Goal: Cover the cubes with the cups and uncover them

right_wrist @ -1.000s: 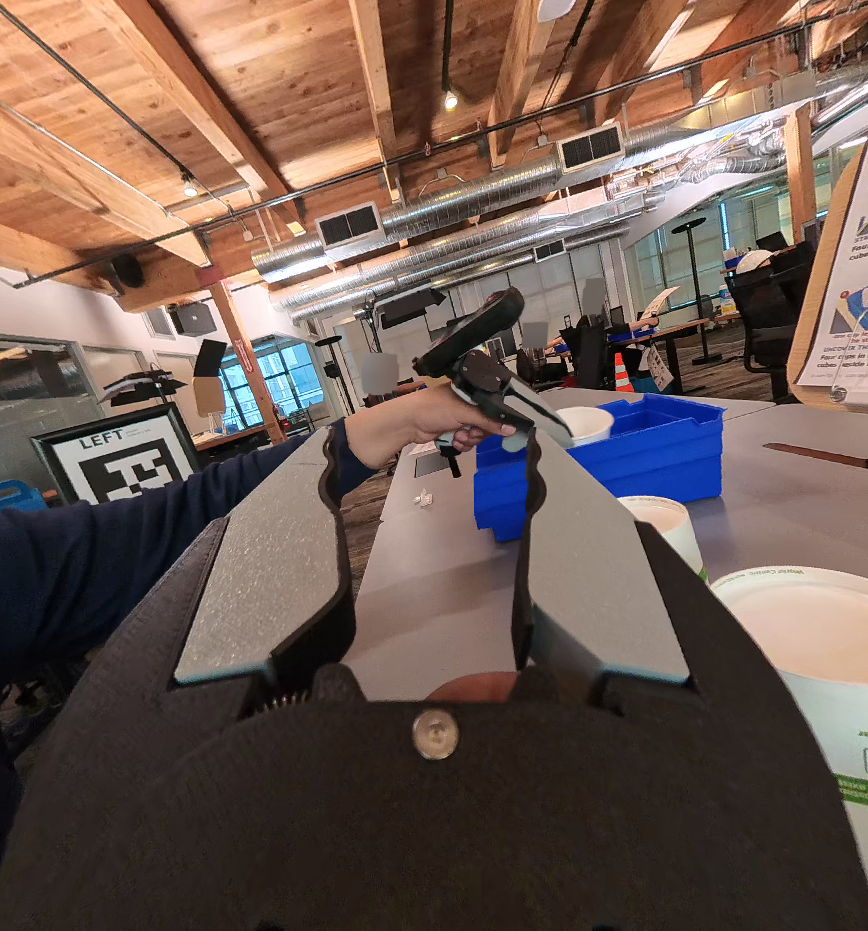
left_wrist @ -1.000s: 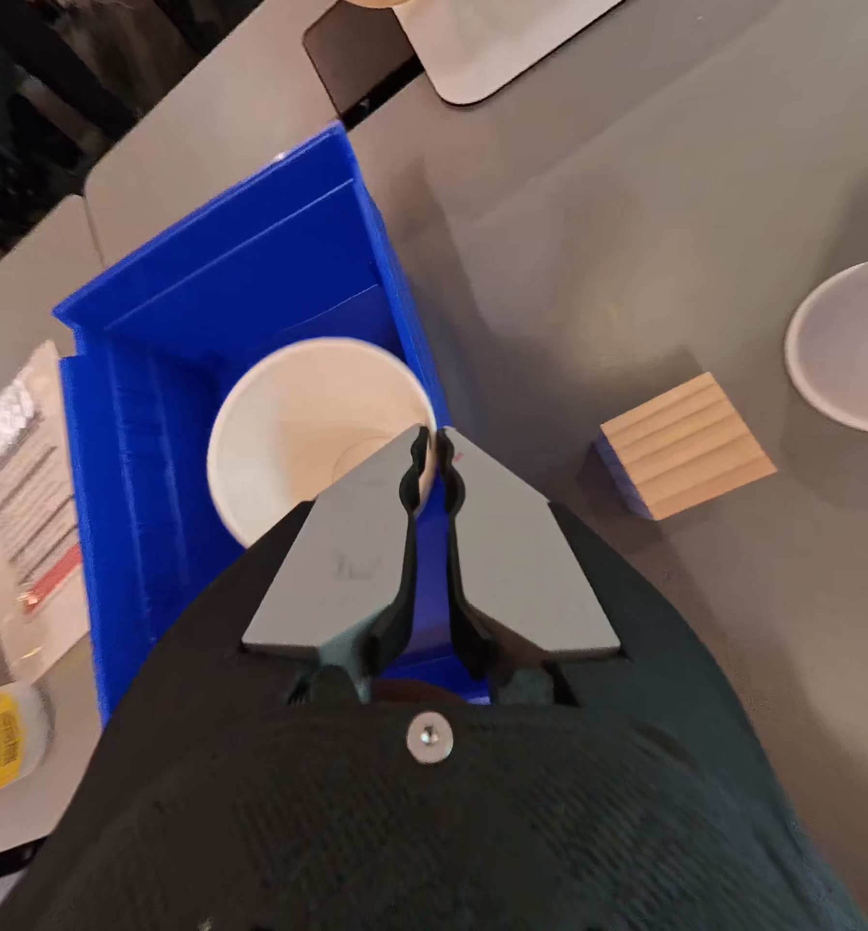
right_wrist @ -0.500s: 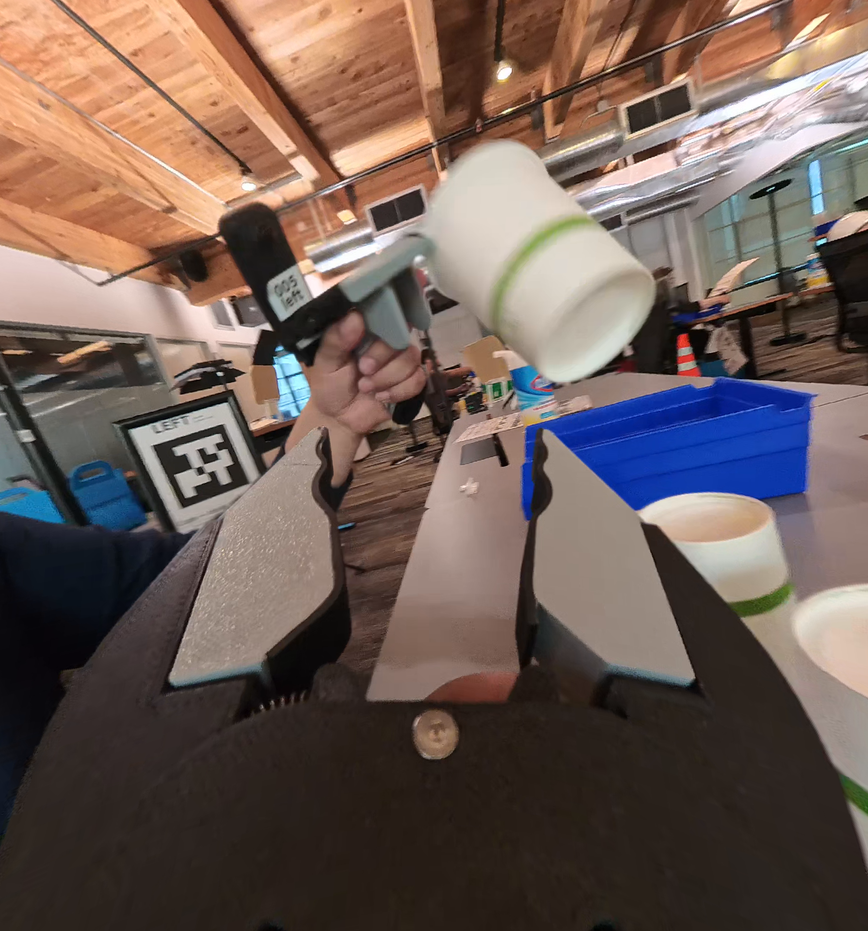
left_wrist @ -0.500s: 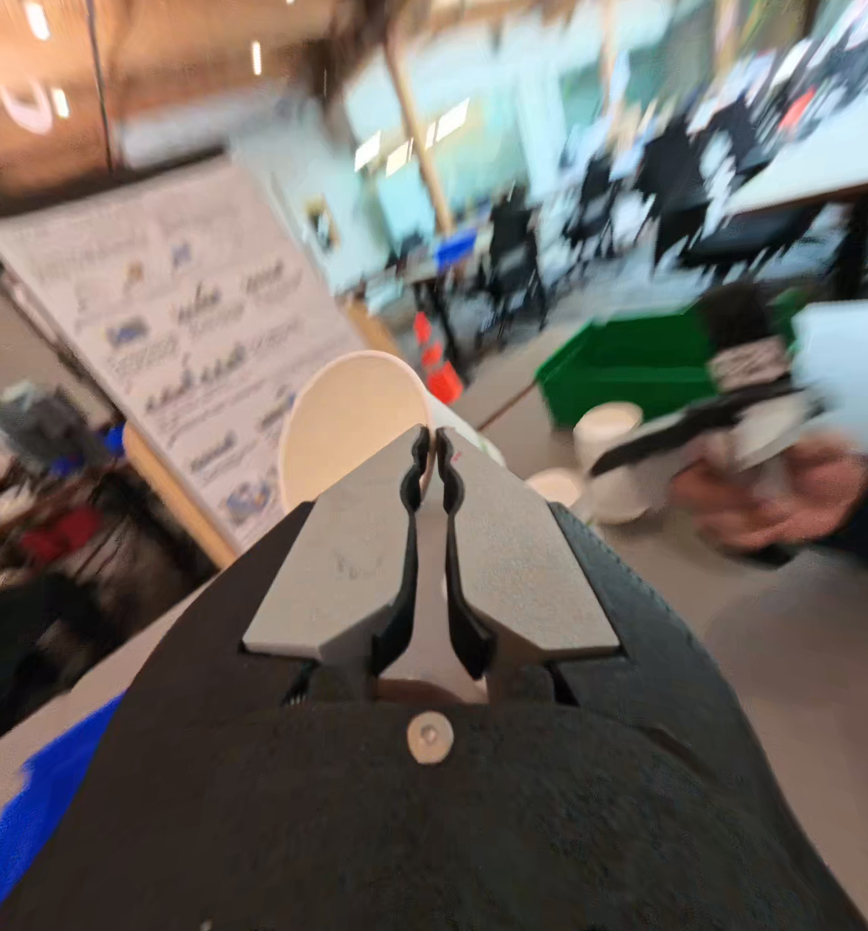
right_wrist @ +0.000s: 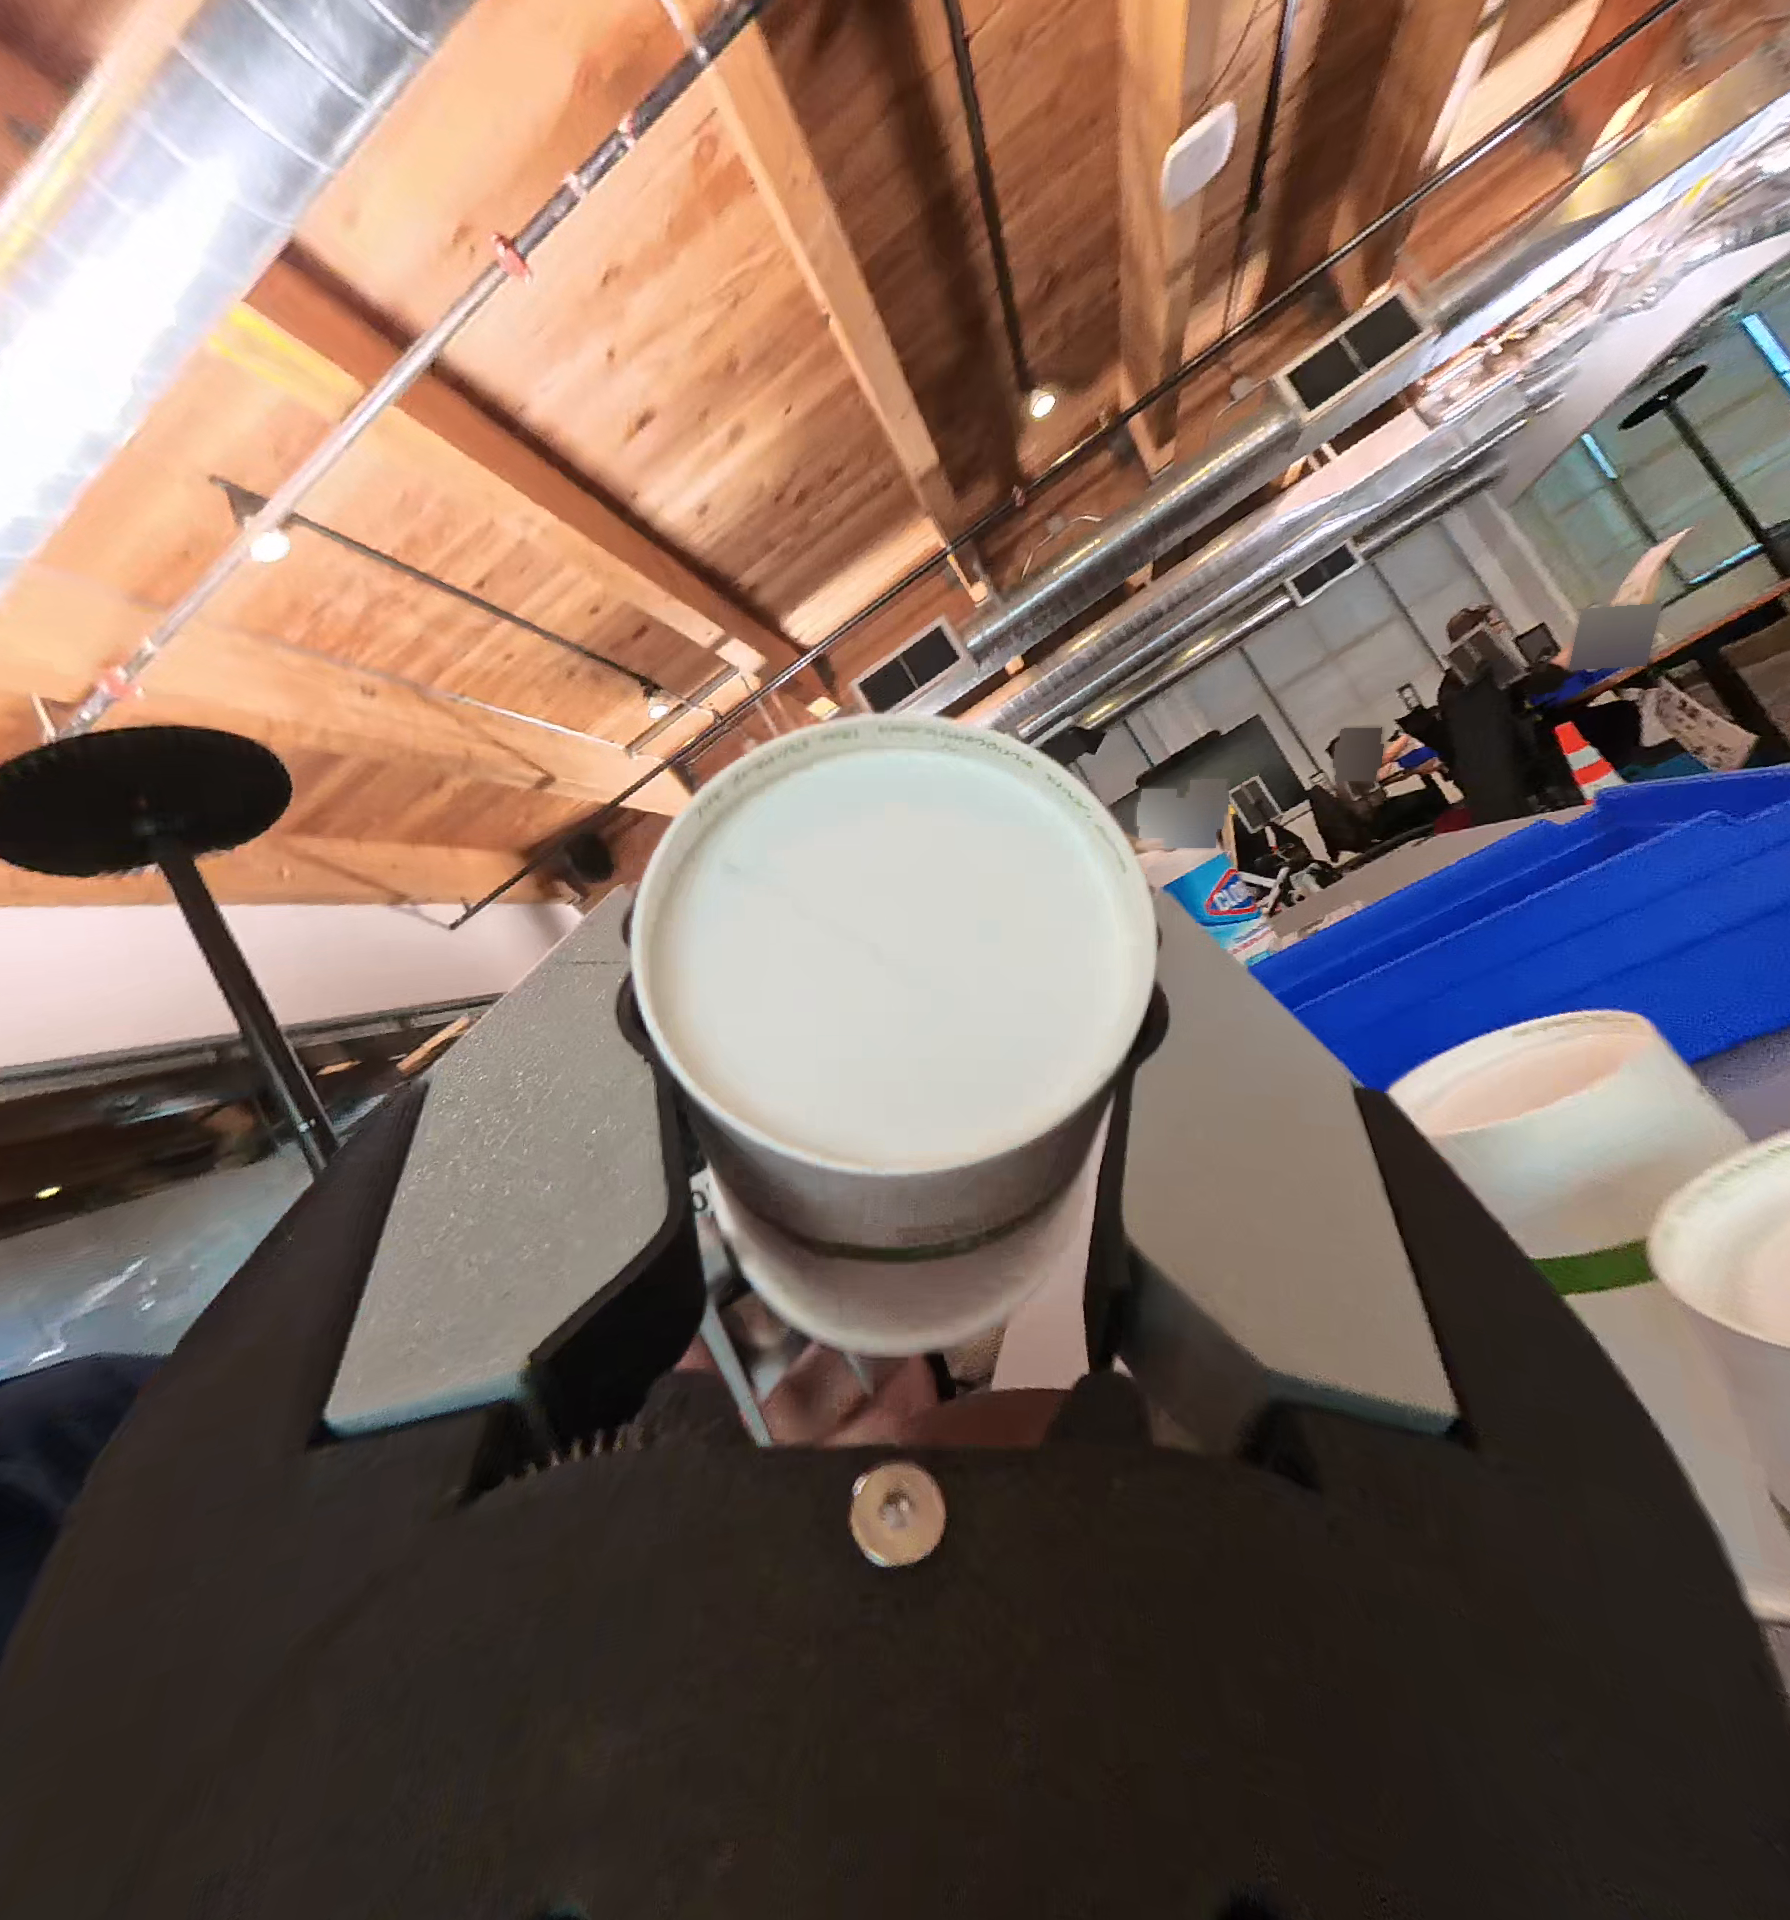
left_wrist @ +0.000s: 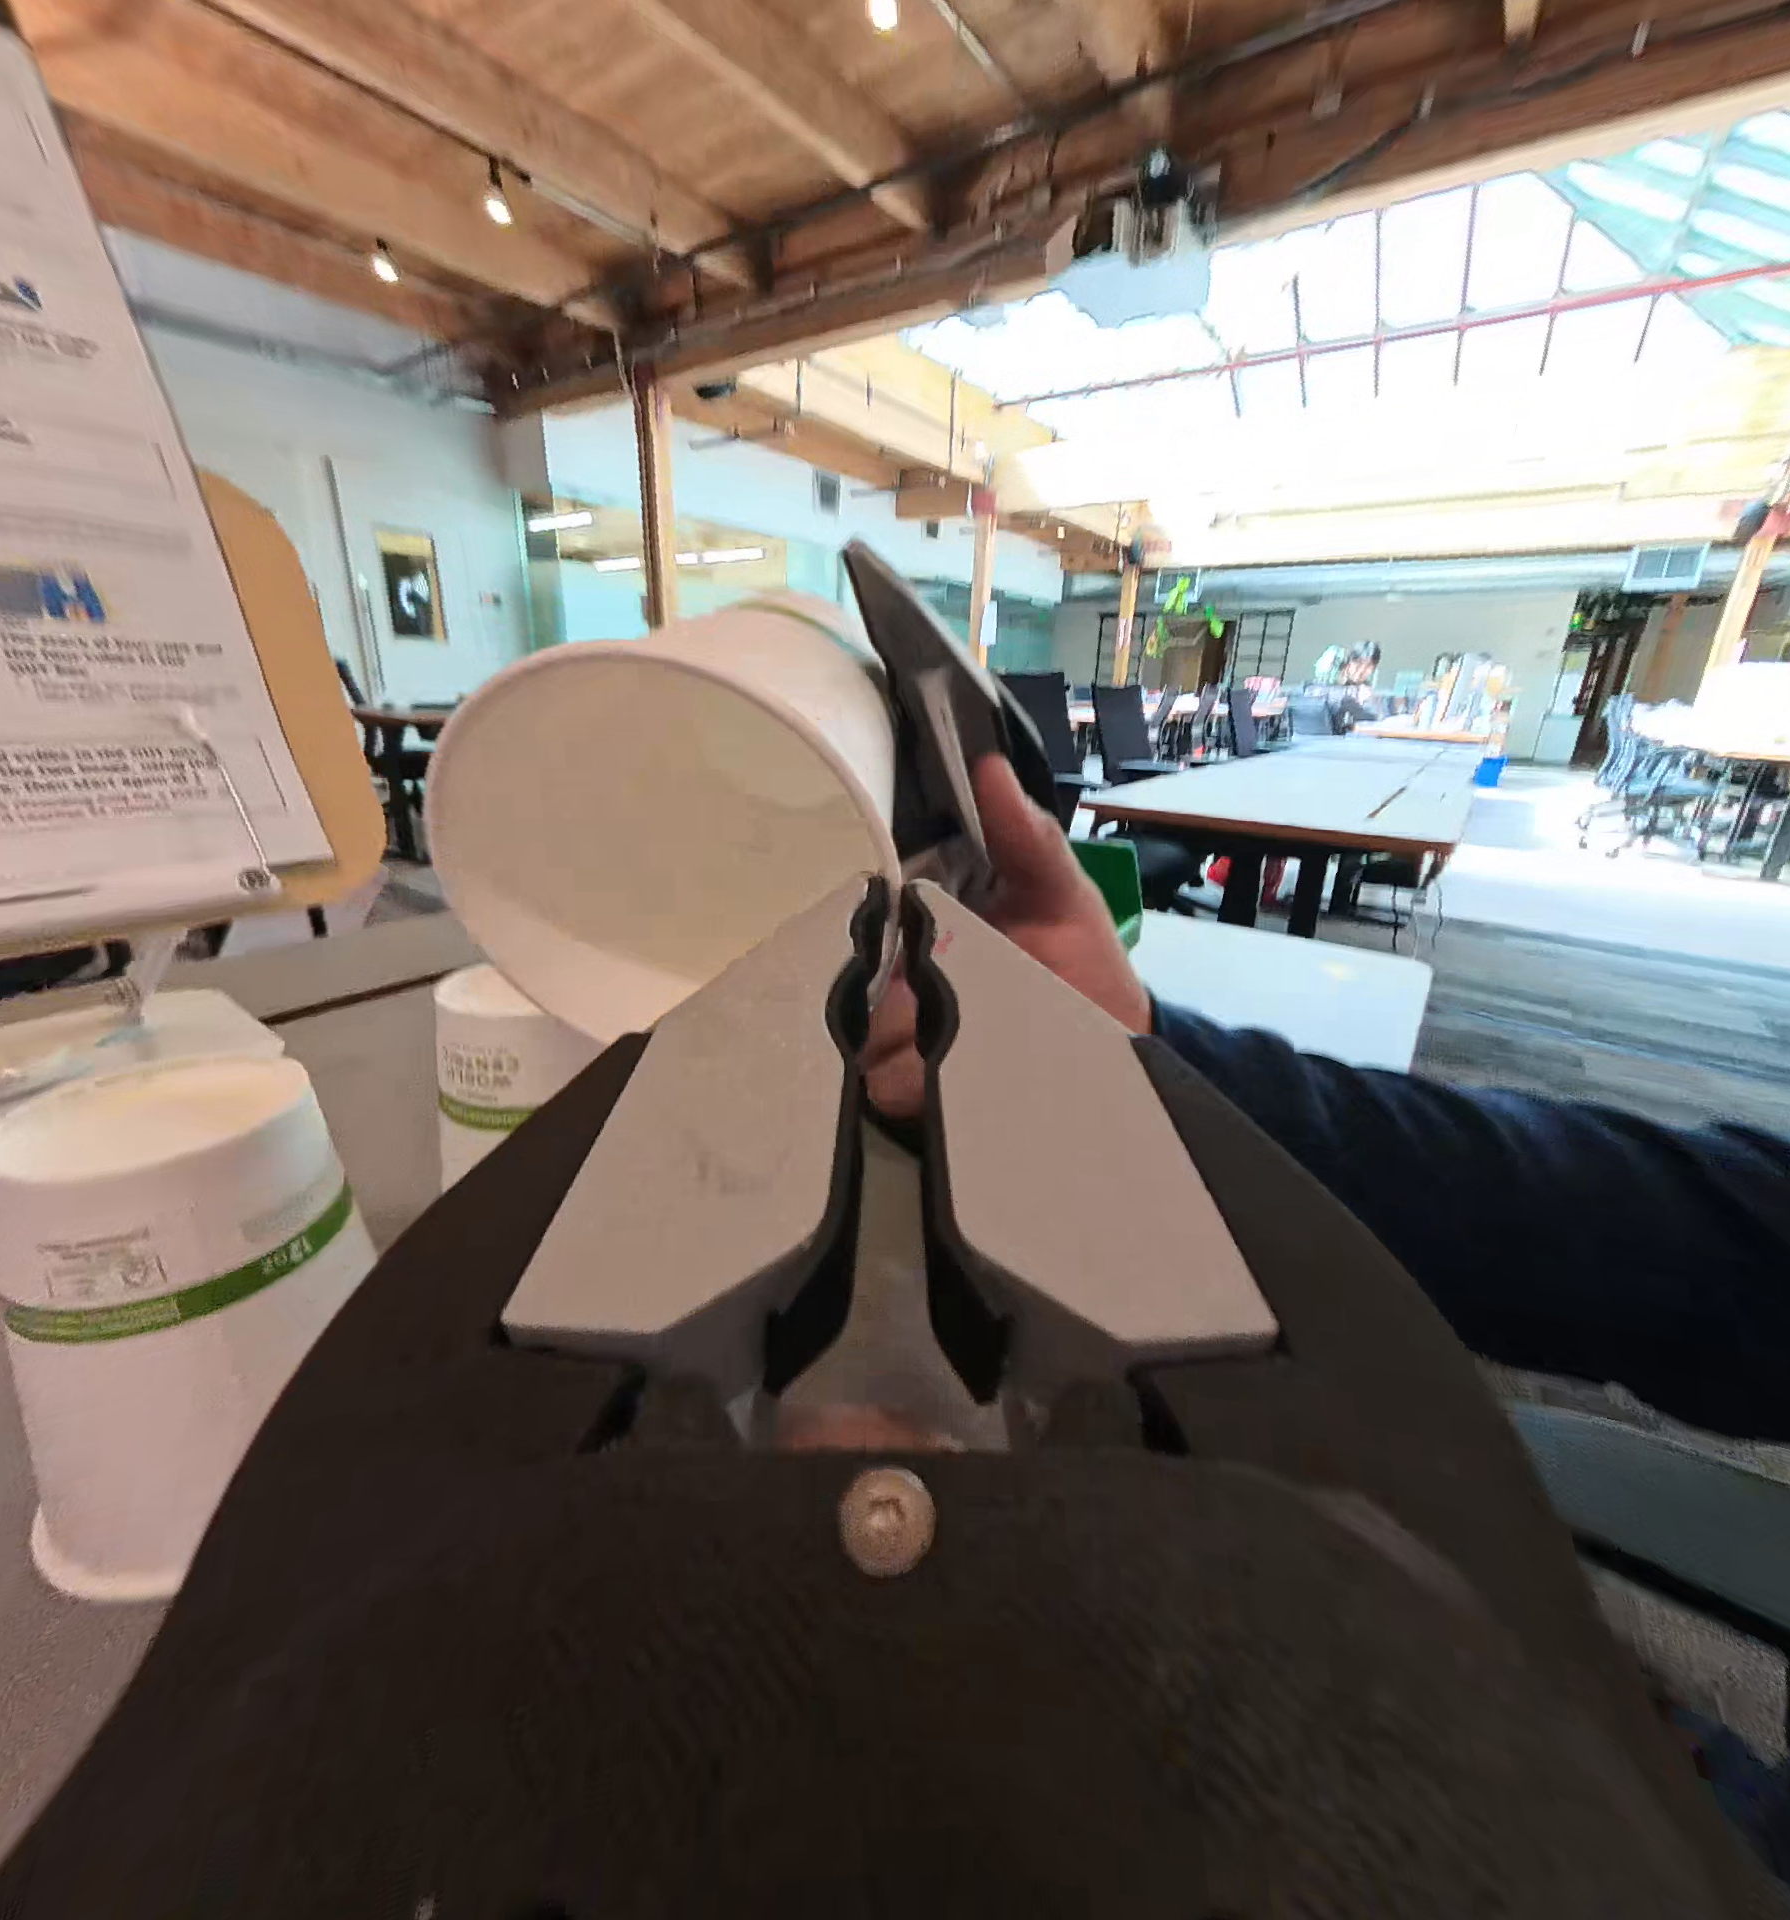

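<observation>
White cup (left_wrist: 662, 810) between both grippers

The held cup (left_wrist: 662, 821) looks like matt white paper, smooth inside, with a thin rolled rim. The two inverted cups (left_wrist: 164, 1299) on the table are the same paper, each with a green printed band. The gripper fingers (left_wrist: 693, 1174) have a grey, finely grainy finish with black rubbery pads. The bin (right_wrist: 1597, 935) is glossy blue plastic. The ceiling (right_wrist: 662, 364) is rough brown wood.

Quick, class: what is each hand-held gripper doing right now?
Left hand-held gripper: shut on the cup rim.
Right hand-held gripper: around the same cup's base; grip cannot be told.
</observation>
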Available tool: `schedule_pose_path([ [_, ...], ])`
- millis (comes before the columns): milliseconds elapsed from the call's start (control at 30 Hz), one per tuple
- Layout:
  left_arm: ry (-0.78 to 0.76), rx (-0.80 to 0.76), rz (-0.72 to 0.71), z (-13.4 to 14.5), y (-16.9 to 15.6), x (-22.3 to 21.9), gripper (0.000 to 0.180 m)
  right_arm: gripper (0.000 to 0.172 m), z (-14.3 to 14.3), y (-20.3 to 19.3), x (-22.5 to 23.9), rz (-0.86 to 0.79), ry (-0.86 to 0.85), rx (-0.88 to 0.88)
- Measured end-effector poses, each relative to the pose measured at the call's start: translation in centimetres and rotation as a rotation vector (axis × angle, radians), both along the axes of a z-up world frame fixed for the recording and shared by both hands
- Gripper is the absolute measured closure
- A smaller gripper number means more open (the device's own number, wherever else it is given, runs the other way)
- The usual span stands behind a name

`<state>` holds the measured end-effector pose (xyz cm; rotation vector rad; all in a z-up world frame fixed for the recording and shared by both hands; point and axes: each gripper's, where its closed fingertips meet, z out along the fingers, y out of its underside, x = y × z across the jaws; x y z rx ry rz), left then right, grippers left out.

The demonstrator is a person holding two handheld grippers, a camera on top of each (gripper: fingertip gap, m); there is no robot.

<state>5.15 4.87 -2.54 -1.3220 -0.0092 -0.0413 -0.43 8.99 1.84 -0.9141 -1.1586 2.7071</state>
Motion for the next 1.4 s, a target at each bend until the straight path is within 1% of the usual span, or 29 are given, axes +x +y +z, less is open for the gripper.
schedule_pose_path([
  [67,0.029,-0.067,-0.002,-2.0,1.0,0.4,0.179,0.082,-0.3,0.0,-0.4,-0.028,-0.017,0.023],
  [167,0.074,-0.182,0.017,-5.0,2.4,1.0,0.177,0.080,-1.1,-1.2,-0.7,-0.058,-0.020,0.117],
  [267,0.097,-0.224,0.036,-6.3,2.8,1.0,0.177,0.081,-2.1,-2.3,-0.9,-0.054,-0.028,0.216],
  [367,0.041,-0.258,0.021,-6.9,2.4,0.7,0.177,0.081,-2.6,-2.8,-1.0,-0.084,-0.014,0.302],
  [400,0.027,-0.263,0.012,-7.0,2.0,0.6,0.177,0.081,-2.7,-3.1,-0.9,-0.092,-0.003,0.330],
  [433,0.018,-0.262,-0.002,-7.0,1.5,0.6,0.169,0.081,-2.7,-3.3,-0.8,-0.097,0.007,0.352],
  [467,0.010,-0.263,-0.014,-6.9,0.9,0.6,0.153,0.081,-2.7,-3.4,-0.7,-0.105,0.013,0.370],
  [500,0.001,-0.274,-0.018,-7.0,0.2,0.4,0.143,0.081,-2.7,-3.5,-0.7,-0.111,0.017,0.383],
  [567,-0.024,-0.318,-0.006,-7.1,-1.3,-0.5,0.129,0.082,-2.7,-3.5,-0.6,-0.114,0.022,0.395],
  [600,-0.033,-0.334,0.016,-7.1,-2.1,-1.2,0.124,0.082,-2.7,-3.6,-0.5,-0.105,0.021,0.395],
  [700,-0.061,-0.304,0.112,-5.6,-3.9,-3.3,0.120,0.081,-3.0,-4.4,-0.2,-0.049,0.014,0.396],
  [733,-0.075,-0.294,0.122,-5.1,-4.2,-3.6,0.119,0.081,-3.2,-4.7,-0.2,-0.036,0.013,0.407],
  [800,-0.090,-0.310,0.139,-5.0,-4.0,-4.1,0.110,0.081,-3.6,-5.6,0.1,-0.014,0.022,0.446],
  [867,-0.077,-0.363,0.149,-5.7,-3.0,-4.3,0.094,0.081,-4.2,-6.5,0.4,0.008,0.033,0.493],
  [900,-0.086,-0.387,0.128,-6.1,-2.3,-4.0,0.089,0.081,-4.5,-6.8,0.4,0.006,0.033,0.519],
  [1000,-0.108,-0.501,0.009,-8.1,-0.2,-2.2,0.086,0.081,-5.0,-7.7,0.9,0.056,0.036,0.536],
  [1033,-0.101,-0.529,-0.021,-8.8,0.3,-1.8,0.083,0.081,-5.2,-8.2,1.1,0.078,0.036,0.542],
  [1067,-0.084,-0.534,-0.035,-9.0,0.8,-1.5,0.085,0.081,-5.6,-8.5,1.2,0.088,0.034,0.560],
  [1167,-0.049,-0.529,-0.019,-9.4,1.3,-1.7,0.086,0.081,-6.3,-8.6,1.1,0.076,0.035,0.610],
  [1233,-0.053,-0.504,-0.022,-9.1,1.1,-1.9,0.088,0.081,-6.0,-8.5,1.0,0.073,0.026,0.590],
  [1333,-0.005,-0.471,0.065,-8.0,0.1,-4.1,0.087,0.090,-5.3,-7.8,0.6,0.033,0.026,0.540],
  [1400,-0.015,-0.440,0.147,-6.7,-1.1,-6.6,0.086,0.093,-4.8,-7.0,0.3,0.000,0.027,0.513],
])
